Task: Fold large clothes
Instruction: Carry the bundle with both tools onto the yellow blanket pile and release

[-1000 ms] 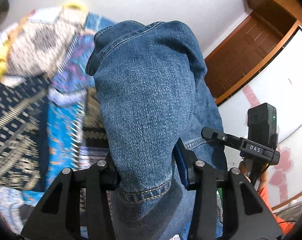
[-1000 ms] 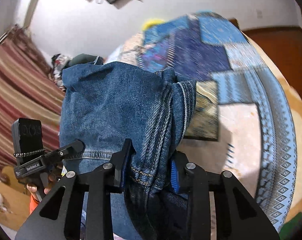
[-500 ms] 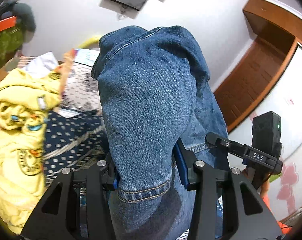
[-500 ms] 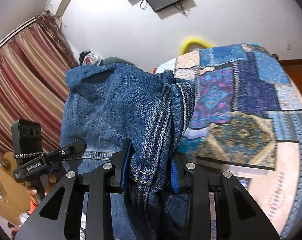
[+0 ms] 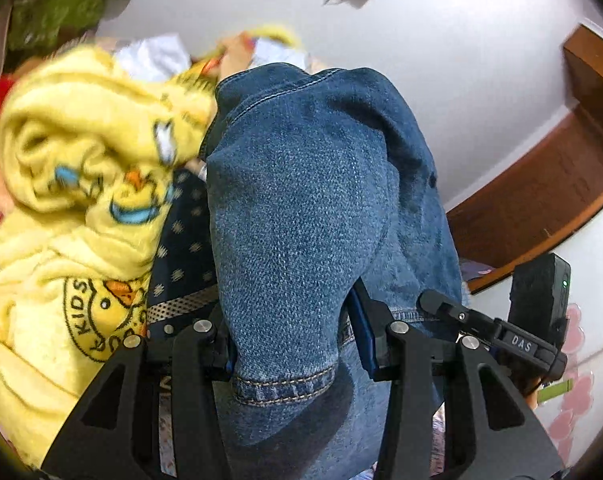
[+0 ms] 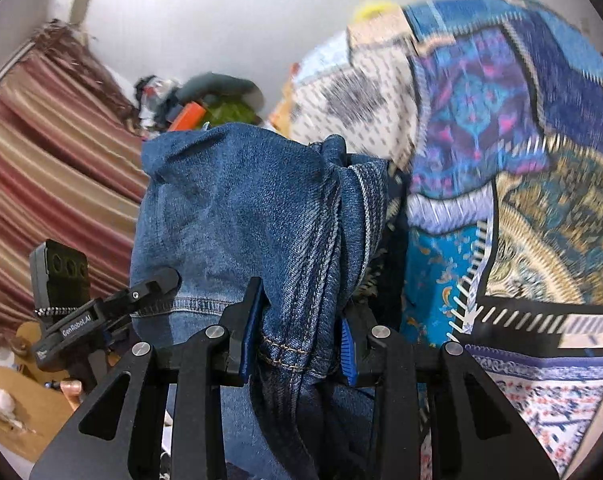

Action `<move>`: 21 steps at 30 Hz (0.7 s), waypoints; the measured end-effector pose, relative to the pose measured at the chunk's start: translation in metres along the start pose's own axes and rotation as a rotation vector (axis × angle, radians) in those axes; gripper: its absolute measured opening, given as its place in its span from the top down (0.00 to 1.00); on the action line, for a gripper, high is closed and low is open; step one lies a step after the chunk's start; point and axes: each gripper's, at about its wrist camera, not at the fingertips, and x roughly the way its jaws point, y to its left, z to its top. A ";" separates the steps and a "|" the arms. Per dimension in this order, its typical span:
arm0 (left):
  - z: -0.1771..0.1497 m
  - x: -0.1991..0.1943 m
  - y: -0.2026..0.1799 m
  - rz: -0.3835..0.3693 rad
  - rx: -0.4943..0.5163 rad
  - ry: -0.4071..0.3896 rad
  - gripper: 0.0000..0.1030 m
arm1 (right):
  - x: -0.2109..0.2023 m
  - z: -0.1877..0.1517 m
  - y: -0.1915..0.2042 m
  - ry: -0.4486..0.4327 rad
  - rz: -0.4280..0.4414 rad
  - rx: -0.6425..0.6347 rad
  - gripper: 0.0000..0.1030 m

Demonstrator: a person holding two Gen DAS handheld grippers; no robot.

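A pair of blue jeans (image 5: 301, 208) hangs bunched between both grippers, held up off the bed. My left gripper (image 5: 295, 344) is shut on a hemmed edge of the jeans. My right gripper (image 6: 299, 344) is shut on another hemmed edge of the jeans (image 6: 253, 216). The denim drapes forward over each gripper and hides the fingertips. The right gripper (image 5: 501, 332) shows at the right of the left wrist view; the left gripper (image 6: 97, 312) shows at the left of the right wrist view.
A patchwork bedspread (image 6: 521, 184) covers the bed to the right. A yellow printed garment (image 5: 73, 208) lies heaped at the left, over a dark dotted cloth (image 5: 181, 256). A striped curtain (image 6: 53, 184), a clutter pile (image 6: 205, 108) and wooden trim (image 5: 549, 184) surround the bed.
Both grippers have swung with the jeans still held: the left wrist view has turned toward the yellow garment, now close; the right wrist view has tilted down toward the bedspread.
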 end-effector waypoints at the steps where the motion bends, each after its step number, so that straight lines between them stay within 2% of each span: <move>1: -0.001 0.012 0.009 0.008 -0.011 0.017 0.57 | 0.013 -0.001 -0.008 0.014 -0.014 0.010 0.71; 4: -0.004 0.045 0.029 0.036 -0.032 0.074 0.56 | 0.043 -0.004 -0.028 0.064 -0.059 0.017 0.71; 8: -0.003 0.057 0.037 0.078 -0.029 0.055 0.45 | 0.048 -0.003 -0.037 0.061 -0.090 -0.011 0.64; 10: -0.005 0.054 0.030 0.127 -0.004 0.050 0.41 | 0.044 -0.004 -0.031 0.063 -0.130 -0.061 0.60; 13: -0.013 0.042 0.011 0.245 0.075 0.022 0.40 | 0.032 -0.009 -0.017 0.056 -0.197 -0.158 0.58; 17: -0.022 0.029 0.004 0.324 0.134 -0.015 0.39 | 0.017 -0.023 0.001 0.001 -0.274 -0.283 0.57; 21: -0.045 0.016 -0.010 0.363 0.210 -0.028 0.39 | 0.003 -0.041 0.017 -0.041 -0.278 -0.337 0.46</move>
